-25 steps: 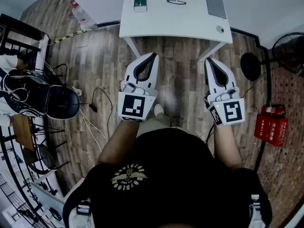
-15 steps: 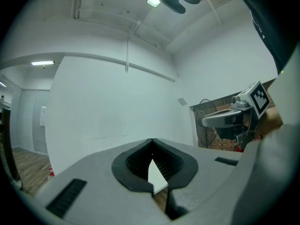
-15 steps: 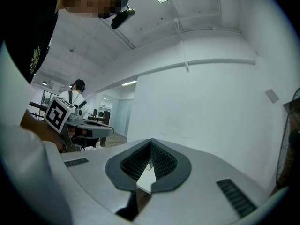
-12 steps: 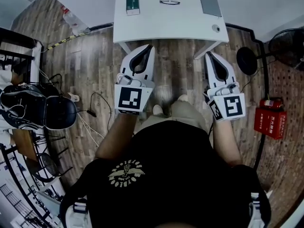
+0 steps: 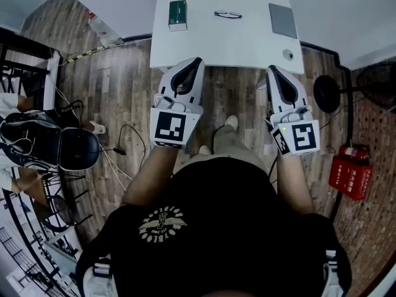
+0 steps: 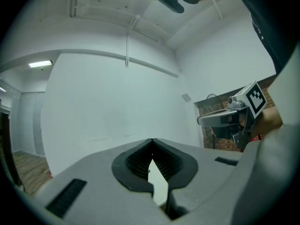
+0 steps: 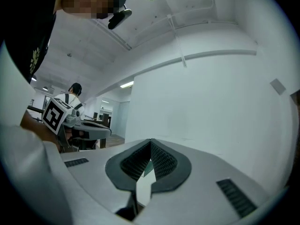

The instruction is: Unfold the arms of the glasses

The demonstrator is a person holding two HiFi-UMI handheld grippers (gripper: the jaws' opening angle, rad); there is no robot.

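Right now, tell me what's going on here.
A person stands facing a white table with a hand-held gripper in each hand. The left hand-held gripper and the right hand-held gripper are both shut and empty, their tips around the table's near edge, touching nothing. The glasses lie untouched toward the far side, between a green box and a grey pad. Whether their arms are folded is too small to tell.
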